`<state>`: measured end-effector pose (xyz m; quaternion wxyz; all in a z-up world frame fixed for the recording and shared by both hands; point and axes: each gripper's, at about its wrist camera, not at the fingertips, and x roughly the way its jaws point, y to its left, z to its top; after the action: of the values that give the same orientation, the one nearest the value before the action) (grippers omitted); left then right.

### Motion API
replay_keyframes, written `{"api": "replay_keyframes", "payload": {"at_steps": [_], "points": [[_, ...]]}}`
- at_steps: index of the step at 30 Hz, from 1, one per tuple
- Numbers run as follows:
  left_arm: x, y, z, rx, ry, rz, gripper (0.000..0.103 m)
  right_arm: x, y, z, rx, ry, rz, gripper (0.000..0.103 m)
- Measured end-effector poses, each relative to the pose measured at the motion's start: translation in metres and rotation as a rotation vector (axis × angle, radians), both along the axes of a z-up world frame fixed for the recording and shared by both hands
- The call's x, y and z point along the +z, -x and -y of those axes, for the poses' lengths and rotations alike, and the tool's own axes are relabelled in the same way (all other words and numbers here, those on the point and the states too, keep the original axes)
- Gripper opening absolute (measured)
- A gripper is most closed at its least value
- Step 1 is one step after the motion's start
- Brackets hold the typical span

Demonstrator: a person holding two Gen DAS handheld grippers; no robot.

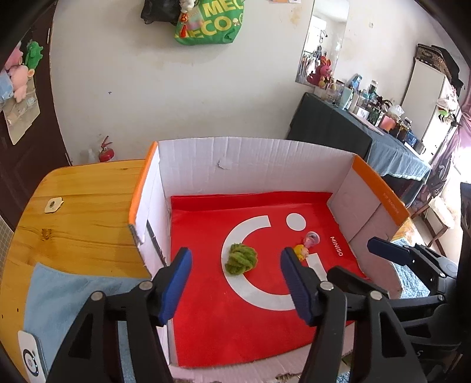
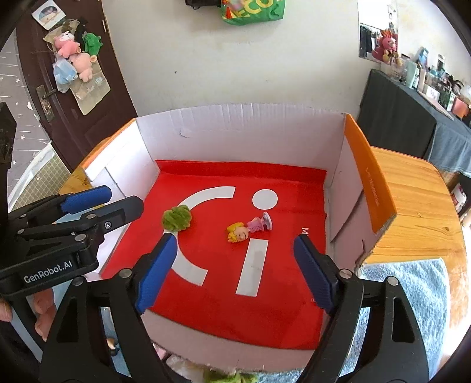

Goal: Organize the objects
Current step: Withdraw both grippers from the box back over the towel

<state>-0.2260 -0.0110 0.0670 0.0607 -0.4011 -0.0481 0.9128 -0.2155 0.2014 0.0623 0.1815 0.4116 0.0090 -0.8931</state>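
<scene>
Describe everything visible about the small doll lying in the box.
The doll is a small figurine, seemingly plastic, with a big yellow-haired head, a pink dotted dress and a pale lilac round base. It lies toppled on its side on the red bag lining the box floor, head nearest the camera, just above the white bar of the logo. Nothing else touches it; the green pom-pom lies apart.

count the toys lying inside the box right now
2: a green fuzzy ball on the white arc of the red mat, and a small doll lying just right of it. None looks hidden.

Green bag (image 1: 210, 25) on wall (fire extinguisher (image 1: 105, 150) below).
</scene>
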Motion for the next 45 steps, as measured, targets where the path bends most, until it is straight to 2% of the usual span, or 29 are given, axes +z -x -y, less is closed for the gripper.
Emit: {"api": "replay_keyframes", "payload": {"at_steps": [4, 9, 16, 20, 23, 32, 35, 45], "points": [[0.003, -0.010, -0.001, -0.001, 0.008, -0.019, 0.075, 0.001, -0.009, 0.002, 0.012, 0.005, -0.010, 0.089], [0.007, -0.021, -0.004, 0.001, 0.031, -0.037, 0.077, 0.002, -0.019, 0.004, 0.017, 0.005, -0.023, 0.089], [0.013, -0.034, 0.003, 0.010, 0.013, -0.058, 0.079, 0.003, -0.032, 0.002, 0.015, 0.004, -0.040, 0.091], [0.017, -0.043, 0.004, 0.007, 0.018, -0.084, 0.086, 0.005, -0.041, 0.000, 0.015, 0.011, -0.051, 0.095], [0.018, -0.051, 0.004, 0.004, 0.024, -0.104, 0.088, 0.006, -0.047, -0.001, 0.014, 0.015, -0.059, 0.095], [0.012, -0.069, 0.007, 0.004, 0.016, -0.115, 0.093, 0.005, -0.066, -0.001, 0.024, 0.026, -0.079, 0.100], [0.010, -0.075, 0.008, 0.009, 0.015, -0.124, 0.099, 0.004, -0.072, 0.000, 0.026, 0.024, -0.087, 0.101], [0.002, -0.093, 0.008, 0.009, 0.009, -0.124, 0.101, -0.005, -0.094, -0.003, 0.037, 0.038, -0.092, 0.103]]}}
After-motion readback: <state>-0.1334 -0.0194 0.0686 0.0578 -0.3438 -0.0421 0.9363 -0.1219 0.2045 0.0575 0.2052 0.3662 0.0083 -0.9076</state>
